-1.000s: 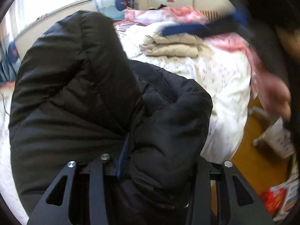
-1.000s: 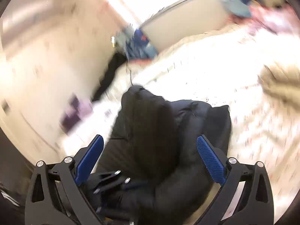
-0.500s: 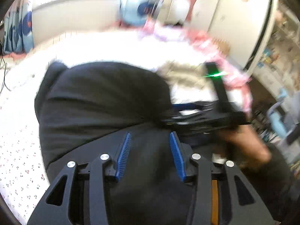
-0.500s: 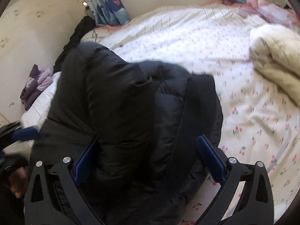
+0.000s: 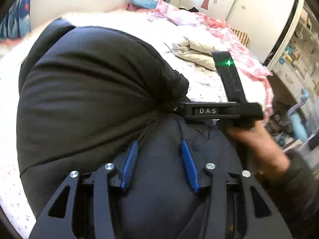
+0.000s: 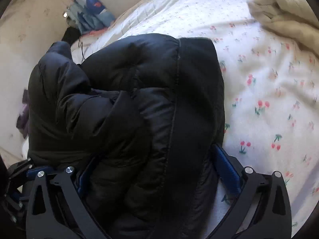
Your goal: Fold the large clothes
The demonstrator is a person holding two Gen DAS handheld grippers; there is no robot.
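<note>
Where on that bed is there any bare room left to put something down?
Bare cherry-print sheet lies between the black puffer jacket and the cream blanket. The near edge is crowded by the jacket and both grippers.

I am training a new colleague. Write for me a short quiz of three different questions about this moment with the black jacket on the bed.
1. True or false: the black puffer jacket lies bunched on a bed sheet printed with small cherries.
2. Multiple choice: what lies on the bed beyond the jacket? A) a cream blanket B) a laptop C) a green towel
3. Fill in: in the left wrist view, the right gripper shows a small ____ light.

Key: 1 true. 2 A, the cream blanket. 3 green.
</note>
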